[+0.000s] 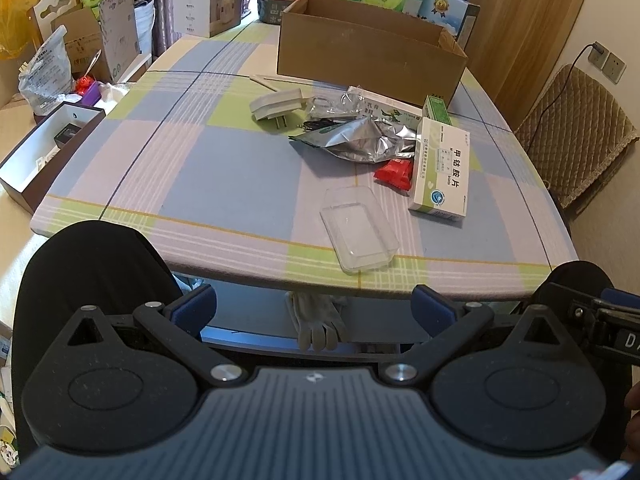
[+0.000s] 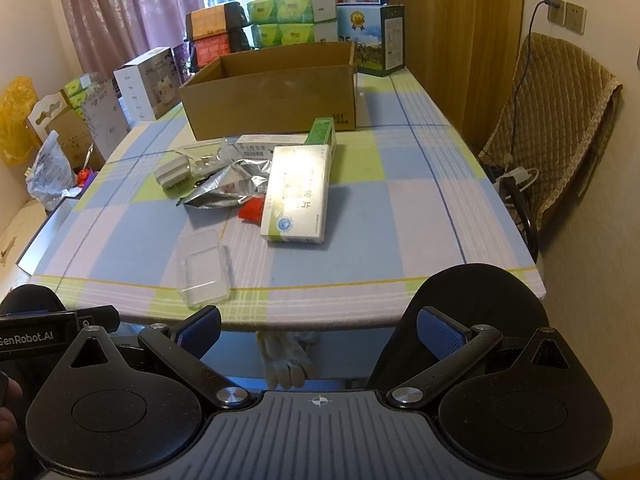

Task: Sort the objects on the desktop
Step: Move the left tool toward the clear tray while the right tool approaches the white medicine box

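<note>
A checked table [image 1: 224, 168] [image 2: 400, 208] holds a clutter of small items. A clear plastic lid [image 1: 358, 227] [image 2: 203, 267] lies near the front edge. Behind it are a white-green medicine box [image 1: 442, 168] [image 2: 298, 194], a red packet [image 1: 394, 174] [image 2: 251, 210], a crumpled silver foil bag [image 1: 356, 140] [image 2: 224, 192], a white plug adapter [image 1: 276, 105] [image 2: 172, 172] and a small green box [image 1: 438, 110] [image 2: 320, 131]. An open cardboard box [image 1: 368, 52] [image 2: 272, 92] stands at the back. My left gripper [image 1: 314, 306] and right gripper [image 2: 320, 330] both hang open below the front edge, empty.
Stacked cartons and green tissue packs [image 2: 288, 16] line the far end. A white-lined open box [image 1: 44, 152] and bags sit left of the table. A padded chair [image 2: 552, 128] stands right. A grey glove [image 1: 316, 320] hangs under the table. The person's dark knees [image 1: 92, 264] flank the grippers.
</note>
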A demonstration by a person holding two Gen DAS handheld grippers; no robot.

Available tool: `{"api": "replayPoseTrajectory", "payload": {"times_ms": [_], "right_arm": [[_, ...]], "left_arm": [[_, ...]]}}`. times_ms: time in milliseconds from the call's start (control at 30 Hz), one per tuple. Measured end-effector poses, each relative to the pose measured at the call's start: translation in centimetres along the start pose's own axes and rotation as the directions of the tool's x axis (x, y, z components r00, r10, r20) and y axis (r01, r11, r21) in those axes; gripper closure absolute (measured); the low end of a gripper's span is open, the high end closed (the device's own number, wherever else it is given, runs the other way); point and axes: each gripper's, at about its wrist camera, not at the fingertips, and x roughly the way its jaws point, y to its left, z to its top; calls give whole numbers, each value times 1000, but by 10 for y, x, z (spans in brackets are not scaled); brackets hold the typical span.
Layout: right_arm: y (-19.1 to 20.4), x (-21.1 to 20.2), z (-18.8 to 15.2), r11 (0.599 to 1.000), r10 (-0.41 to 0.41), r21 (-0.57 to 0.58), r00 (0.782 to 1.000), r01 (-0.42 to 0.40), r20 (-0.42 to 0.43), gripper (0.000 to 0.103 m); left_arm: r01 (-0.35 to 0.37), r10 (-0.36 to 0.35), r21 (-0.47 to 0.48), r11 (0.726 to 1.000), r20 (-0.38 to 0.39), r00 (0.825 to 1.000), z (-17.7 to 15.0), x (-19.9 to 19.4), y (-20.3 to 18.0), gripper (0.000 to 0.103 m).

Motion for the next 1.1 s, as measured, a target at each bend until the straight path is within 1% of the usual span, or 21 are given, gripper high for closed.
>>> {"api": "replayPoseTrajectory", "payload": {"times_ms": [233,433,567,700,900,1100], "right_arm": [[-5,6,0,1000,-6,6,1000,6,2,2],[-11,15,7,1000,-13,12,1000,13,11,2],[-14,22,12,1000,-16,14,1000,16,18,2],[-16,28,16,1000,-16,17,1000,16,25,2],[-12,37,22,1000,-16,-2,999,16,28,2],[-10,46,27,999,-26,-19,999,27,35,2]], "left_arm": [[-9,9,10,1000,11,1000,3,3,-1,1],[-14,14,26,1000,6,1000,9,15,-9,1],[-9,9,41,999,4,1000,14,25,-16,1],[7,-7,31,999,-1,1000,19,34,-18,1],[7,-7,44,999,-4,1000,26,46,-22,1],[23,-22,24,999,-29,999,27,59,-20,1]]}}
